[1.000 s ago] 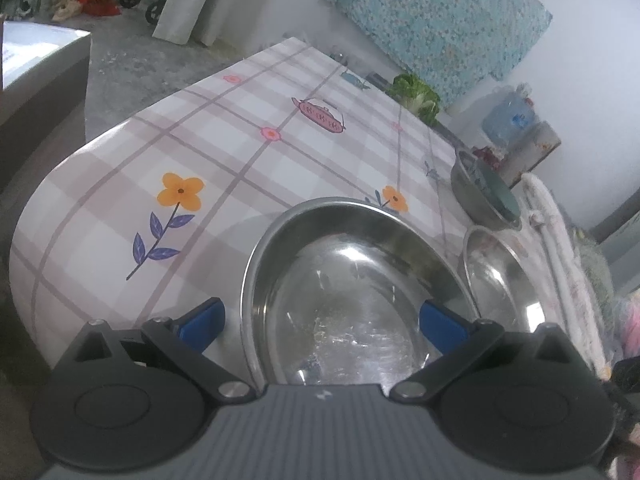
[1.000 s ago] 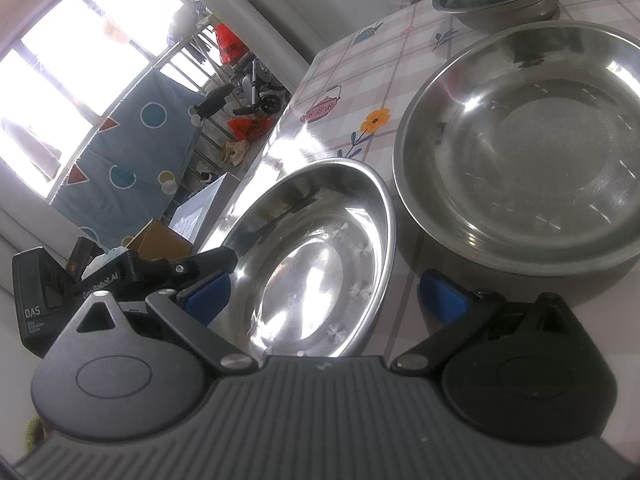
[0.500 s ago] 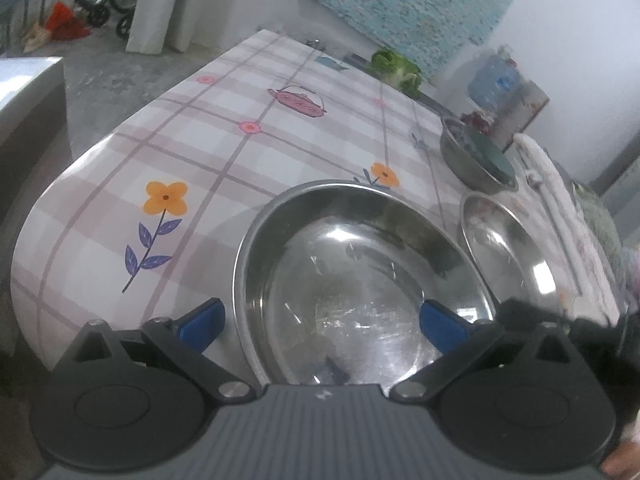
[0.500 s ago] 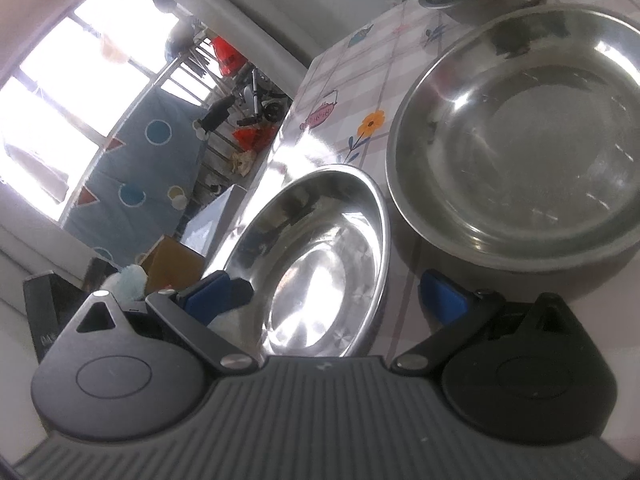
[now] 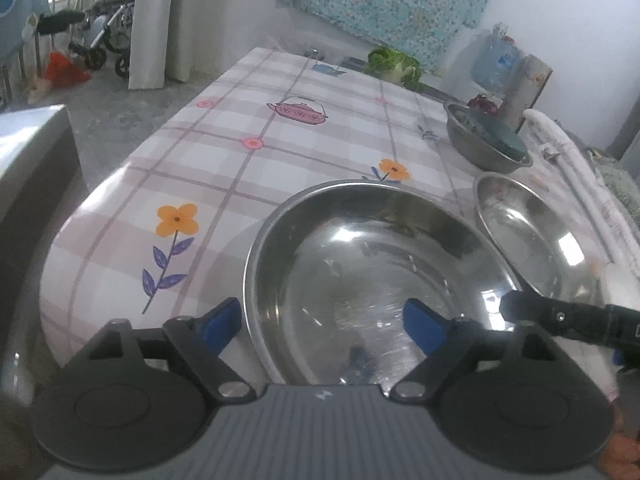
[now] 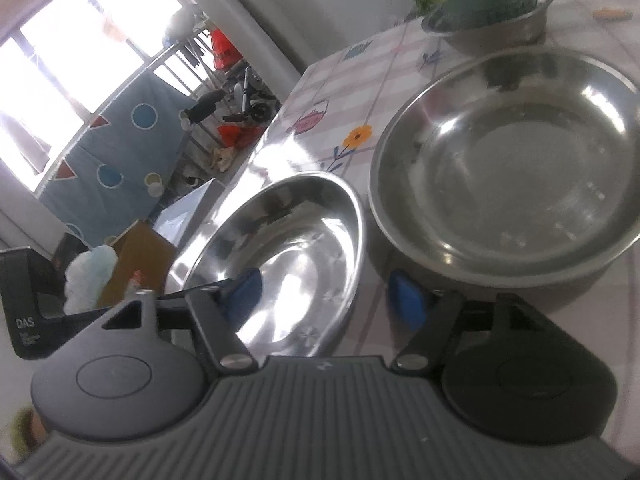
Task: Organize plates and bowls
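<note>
bowl (image 5: pixel 380 264) near rim hidden by claw (image 5: pixel 320 326)

Gripper body is hiding the near rim of the big steel bowl (image 5: pixel 360 264) in the left view. Smaller steel dish (image 6: pixel 288 252) is losing its near edge behind the right gripper (image 6: pixel 326 294). Far bowl's (image 6: pixel 492 20) dark contents are reading too blurred to identify.
</note>
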Demonstrator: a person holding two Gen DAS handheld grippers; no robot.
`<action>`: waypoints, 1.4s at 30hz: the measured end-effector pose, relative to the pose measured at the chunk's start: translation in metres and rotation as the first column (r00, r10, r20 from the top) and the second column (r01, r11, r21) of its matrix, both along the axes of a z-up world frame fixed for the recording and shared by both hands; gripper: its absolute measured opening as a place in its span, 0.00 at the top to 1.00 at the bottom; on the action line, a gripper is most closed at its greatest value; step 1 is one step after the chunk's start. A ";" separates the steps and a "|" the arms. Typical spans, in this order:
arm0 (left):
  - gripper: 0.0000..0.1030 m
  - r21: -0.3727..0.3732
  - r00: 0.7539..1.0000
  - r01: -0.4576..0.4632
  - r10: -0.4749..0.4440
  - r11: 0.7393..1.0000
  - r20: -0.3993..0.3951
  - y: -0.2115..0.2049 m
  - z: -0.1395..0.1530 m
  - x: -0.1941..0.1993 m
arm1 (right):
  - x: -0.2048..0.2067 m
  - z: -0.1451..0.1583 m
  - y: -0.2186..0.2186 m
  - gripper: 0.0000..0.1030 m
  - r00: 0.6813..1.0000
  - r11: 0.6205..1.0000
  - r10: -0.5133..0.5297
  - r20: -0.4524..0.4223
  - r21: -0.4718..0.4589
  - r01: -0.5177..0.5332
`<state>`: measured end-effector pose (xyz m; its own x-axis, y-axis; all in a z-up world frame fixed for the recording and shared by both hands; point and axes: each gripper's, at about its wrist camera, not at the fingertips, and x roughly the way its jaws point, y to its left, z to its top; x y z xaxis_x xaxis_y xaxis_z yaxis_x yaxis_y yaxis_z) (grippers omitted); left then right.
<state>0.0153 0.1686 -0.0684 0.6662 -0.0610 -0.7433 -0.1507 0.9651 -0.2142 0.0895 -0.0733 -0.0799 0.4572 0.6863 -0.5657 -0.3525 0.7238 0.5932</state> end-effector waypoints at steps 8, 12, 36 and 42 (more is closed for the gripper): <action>0.54 0.105 1.000 -0.029 0.029 0.994 0.000 -0.005 0.000 -0.005 | -0.005 0.003 -0.001 0.70 0.999 0.997 -0.014 0.044 -0.070 0.017; 0.64 0.085 0.999 -0.051 0.051 0.995 0.002 0.001 0.001 -0.009 | -0.008 0.005 0.003 0.83 0.998 0.994 -0.009 0.065 -0.106 0.016; 0.56 0.050 0.999 -0.003 0.005 0.999 -0.043 0.000 0.004 -0.019 | -0.017 0.001 -0.003 0.85 0.998 0.988 -0.006 0.056 -0.153 0.015; 0.56 0.065 0.999 -0.001 0.003 0.998 -0.036 0.000 0.003 -0.014 | -0.017 0.000 -0.001 0.85 0.999 0.988 -0.002 0.053 -0.153 0.010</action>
